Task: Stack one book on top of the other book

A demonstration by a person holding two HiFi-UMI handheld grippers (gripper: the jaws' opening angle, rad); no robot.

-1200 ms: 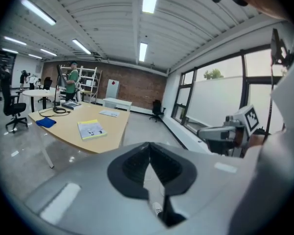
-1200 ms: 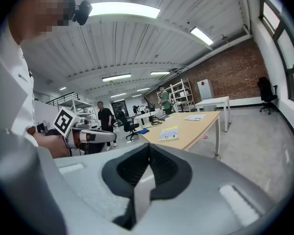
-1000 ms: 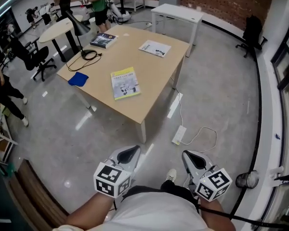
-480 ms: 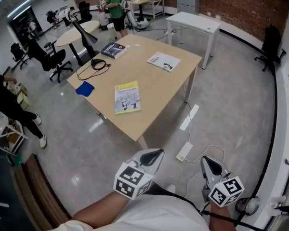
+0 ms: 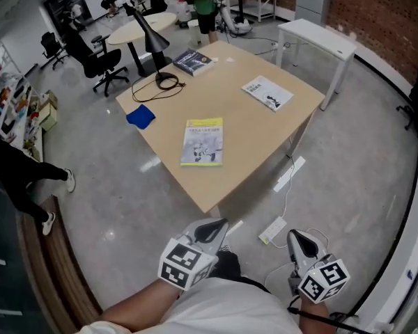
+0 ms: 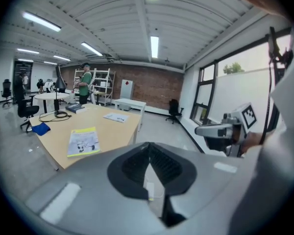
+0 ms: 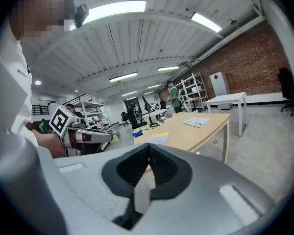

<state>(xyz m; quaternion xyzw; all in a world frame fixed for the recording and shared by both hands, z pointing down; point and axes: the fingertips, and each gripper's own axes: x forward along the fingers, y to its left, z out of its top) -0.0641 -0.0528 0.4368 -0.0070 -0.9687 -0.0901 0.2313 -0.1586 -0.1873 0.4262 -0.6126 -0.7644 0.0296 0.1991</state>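
Over the last second the table [image 5: 247,127] is swung round and drawn slightly closer in the head view. The left gripper [image 5: 212,227] and right gripper [image 5: 299,241] are kept low by the body, each shut tight with nothing held. The yellow book [image 5: 203,141] is left untouched mid-table, well apart from the white book [image 5: 267,92] and what is probably a dark book [image 5: 194,61] at the far corner, so only the approach is judged under way.
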